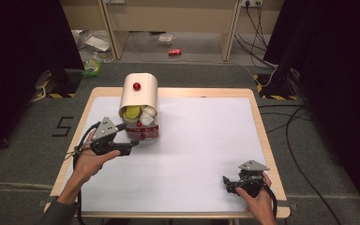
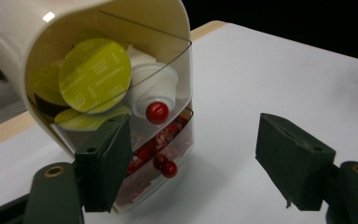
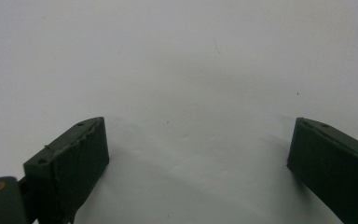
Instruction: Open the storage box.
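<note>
Capsule dispenser (image 1: 138, 95), a cream arch-topped unit with clear drawers, is standing at the far left of the white table (image 1: 201, 140), just ahead of the left gripper (image 1: 130, 143). In the left gripper view, the upper drawer (image 2: 121, 79) is holding green-lidded and white capsules, and the lower drawer (image 2: 161, 149) is carrying red ones; each drawer front is bearing a red knob (image 2: 157, 112).

Judgement: the step in hand is taking hold of a drawer knob. To do it well, the jaws should be centring on 1 knob, closing squarely on it, and pulling straight out along the drawer's line so the light unit is not tipping or sliding.

Left gripper: jaws are standing apart at a moderate gap, gripping nothing; 1 pad is overlapping the dispenser's front corner, contact not determinable. Right gripper (image 1: 232, 182): jaws are standing wide apart over bare table near the right front, holding nothing.
</note>
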### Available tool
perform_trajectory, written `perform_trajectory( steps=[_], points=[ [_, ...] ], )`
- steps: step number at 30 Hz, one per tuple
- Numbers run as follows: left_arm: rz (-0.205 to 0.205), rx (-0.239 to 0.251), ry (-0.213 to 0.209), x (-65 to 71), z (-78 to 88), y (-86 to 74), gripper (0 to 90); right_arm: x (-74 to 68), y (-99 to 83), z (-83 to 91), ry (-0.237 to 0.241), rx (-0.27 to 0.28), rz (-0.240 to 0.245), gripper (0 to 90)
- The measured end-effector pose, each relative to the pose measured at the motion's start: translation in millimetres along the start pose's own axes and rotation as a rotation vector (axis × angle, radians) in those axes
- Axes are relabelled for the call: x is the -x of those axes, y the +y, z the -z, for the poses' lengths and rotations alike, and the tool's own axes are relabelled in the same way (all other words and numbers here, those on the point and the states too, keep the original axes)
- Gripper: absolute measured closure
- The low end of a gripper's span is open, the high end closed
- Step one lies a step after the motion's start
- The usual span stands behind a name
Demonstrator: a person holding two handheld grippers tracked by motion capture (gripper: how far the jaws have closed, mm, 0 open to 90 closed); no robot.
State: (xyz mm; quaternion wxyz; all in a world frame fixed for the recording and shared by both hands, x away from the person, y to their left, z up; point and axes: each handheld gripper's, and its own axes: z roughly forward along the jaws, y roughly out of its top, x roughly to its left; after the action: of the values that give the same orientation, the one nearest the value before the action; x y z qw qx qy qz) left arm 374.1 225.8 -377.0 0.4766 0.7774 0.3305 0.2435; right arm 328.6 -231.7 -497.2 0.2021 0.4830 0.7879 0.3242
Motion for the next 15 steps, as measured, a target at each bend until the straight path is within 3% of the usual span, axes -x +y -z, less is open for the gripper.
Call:
perform_trajectory(
  steps=[15],
  points=[
    [-0.034,0.004,0.018,0.3,-19.7,20.1,27.1,-0.1,0.0,0.1,0.000,-0.001,0.000,5.4]
  ],
)
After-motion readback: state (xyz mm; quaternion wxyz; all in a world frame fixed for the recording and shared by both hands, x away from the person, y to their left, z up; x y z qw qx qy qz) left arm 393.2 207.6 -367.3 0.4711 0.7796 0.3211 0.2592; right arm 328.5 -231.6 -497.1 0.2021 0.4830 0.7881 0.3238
